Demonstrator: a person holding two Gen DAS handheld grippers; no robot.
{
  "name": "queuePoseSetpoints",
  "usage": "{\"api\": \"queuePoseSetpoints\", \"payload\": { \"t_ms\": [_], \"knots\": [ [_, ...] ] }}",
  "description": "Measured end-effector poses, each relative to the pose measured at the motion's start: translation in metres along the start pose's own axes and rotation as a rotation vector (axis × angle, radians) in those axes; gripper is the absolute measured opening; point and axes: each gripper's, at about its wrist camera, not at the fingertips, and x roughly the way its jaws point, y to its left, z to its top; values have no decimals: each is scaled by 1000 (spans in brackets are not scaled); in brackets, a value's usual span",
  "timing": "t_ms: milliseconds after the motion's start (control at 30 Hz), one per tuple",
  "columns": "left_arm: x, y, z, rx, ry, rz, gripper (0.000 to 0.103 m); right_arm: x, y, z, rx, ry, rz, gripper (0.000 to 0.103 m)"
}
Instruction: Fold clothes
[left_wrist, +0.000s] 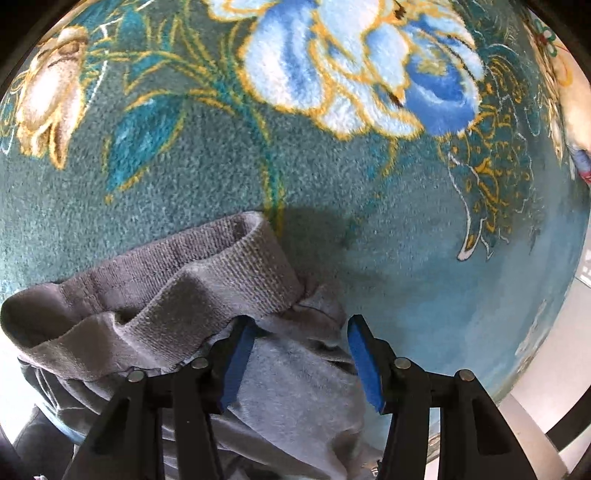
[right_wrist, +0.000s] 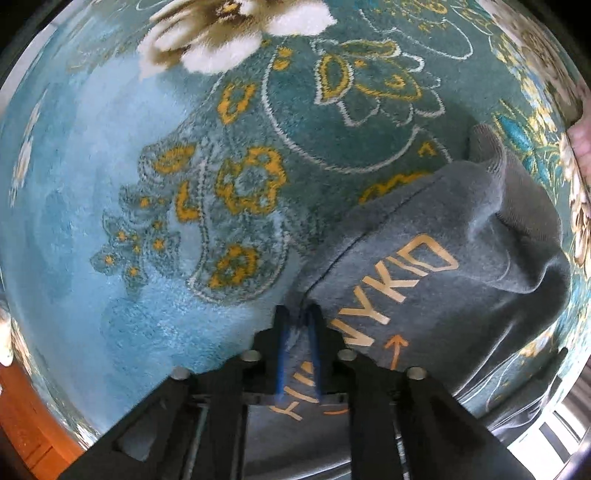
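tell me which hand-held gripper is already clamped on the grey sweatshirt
The right hand-held gripper: its blue pads are pinched shut on the grey sweatshirt edge beside the printed lettering. The left hand-held gripper has a clear gap between its pads.

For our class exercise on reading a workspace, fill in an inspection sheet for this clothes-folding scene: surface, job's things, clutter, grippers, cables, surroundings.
Surface: teal carpet with blue, white and yellow flower patterns.
Job's things: one grey sweatshirt with pale orange lettering, lying crumpled on the carpet; its ribbed cuff shows in the left wrist view.
Clutter: nothing seen.
Grippers: left gripper open, blue pads either side of grey fabric, not pressing it; right gripper shut on the sweatshirt's edge by the lettering.
Cables: nothing seen.
Surroundings: orange-brown wooden floor past the carpet's edge; pale floor at the right of the left wrist view.
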Motion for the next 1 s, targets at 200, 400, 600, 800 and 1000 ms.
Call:
{"api": "queuePoseSetpoints", "payload": {
  "t_ms": [200,400,600,800,1000],
  "knots": [
    [-3,8,-3,73,-8,-15,10,-28,-28,-5,-6,-78,207,4],
    [-21,5,-8,155,-78,-222,8,-58,-38,-1,-6,-183,361,3],
    [-10,-6,-3,145,-80,-186,8,-30,-14,14,43,-141,289,4],
    [-6,-4,0,150,-24,-207,20,-25,-6,27,20,-113,297,9],
    [-28,12,-18,181,18,-348,56,-71,-33,12,-99,-219,379,20]
  ]
}}
